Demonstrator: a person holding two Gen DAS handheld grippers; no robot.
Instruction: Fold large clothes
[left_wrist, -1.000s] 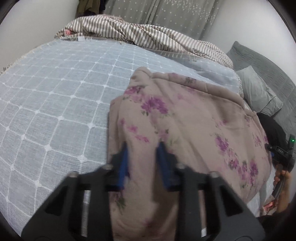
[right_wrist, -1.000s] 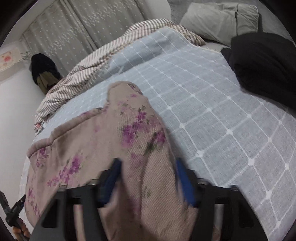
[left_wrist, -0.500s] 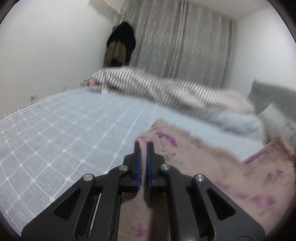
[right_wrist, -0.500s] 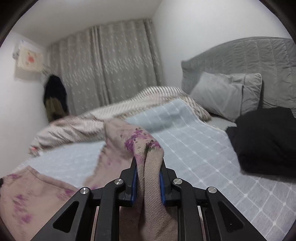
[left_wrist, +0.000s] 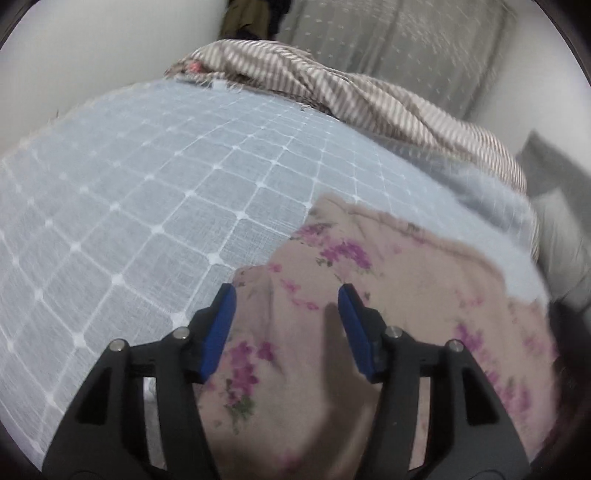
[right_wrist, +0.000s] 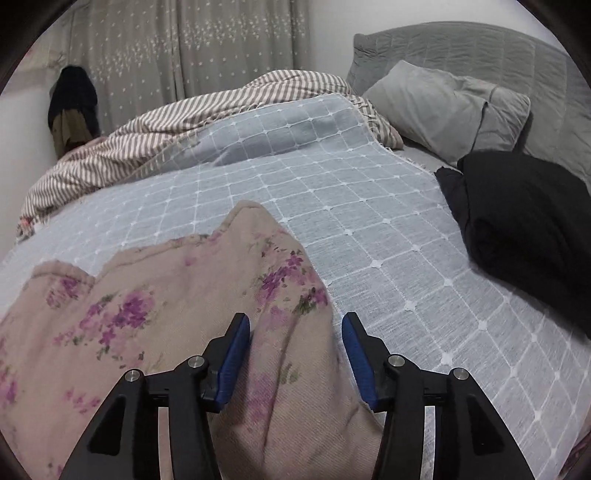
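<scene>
A beige garment with purple flowers (left_wrist: 369, 295) lies on the blue grid bedspread (left_wrist: 147, 206). My left gripper (left_wrist: 287, 301) is open just above the garment's left part, its blue pads (left_wrist: 221, 325) apart and holding nothing. In the right wrist view the same garment (right_wrist: 166, 306) spreads to the left, and my right gripper (right_wrist: 295, 334) is open over its right edge, with cloth lying between the pads but not pinched.
A striped blanket (right_wrist: 155, 129) is bunched at the far side of the bed. A folded black garment (right_wrist: 524, 218) lies at the right, grey pillows (right_wrist: 443, 107) and headboard behind it. Curtains (right_wrist: 184, 48) and hanging dark clothes (right_wrist: 72, 107) stand at the back.
Both grippers were shut on the raised garment half a second ago. Now both are open, tilted down, and the garment lies on the bed.
</scene>
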